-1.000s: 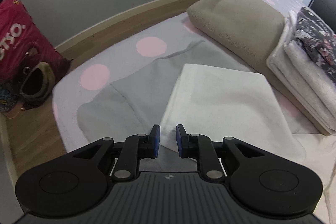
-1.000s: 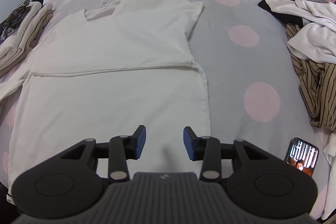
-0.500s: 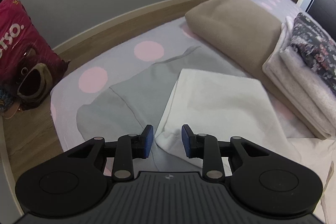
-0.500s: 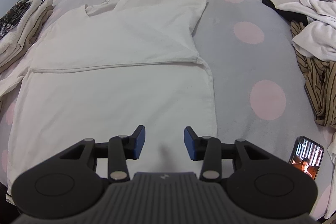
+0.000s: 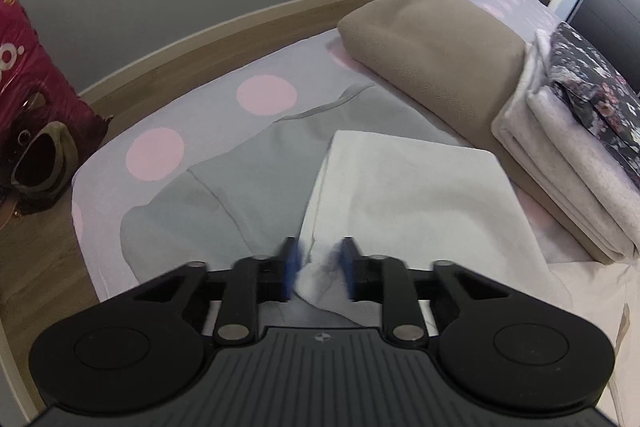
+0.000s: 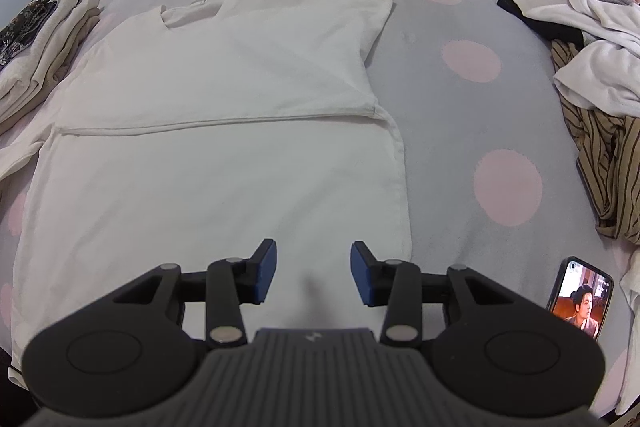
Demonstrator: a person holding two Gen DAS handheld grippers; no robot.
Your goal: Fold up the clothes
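Note:
A white T-shirt (image 6: 224,155) lies flat on the grey bedspread with pink dots (image 6: 448,99), its right side folded in along a lengthwise crease. My right gripper (image 6: 313,273) is open, hovering over the shirt's near hem. In the left wrist view the shirt's white sleeve (image 5: 404,203) lies over a grey garment (image 5: 256,183). My left gripper (image 5: 318,269) is open, its blue pads either side of the sleeve's near corner, which bunches up between them.
A folded beige blanket (image 5: 432,51) and a stack of folded clothes (image 5: 568,155) lie right of the sleeve. Loose clothes (image 6: 592,75) and a phone (image 6: 580,297) lie at the right. A red bag (image 5: 28,95) stands on the floor beyond the bed edge.
My left gripper has opened wider and moved forward onto the sleeve's corner. My right gripper has pulled back slightly over the hem, still open.

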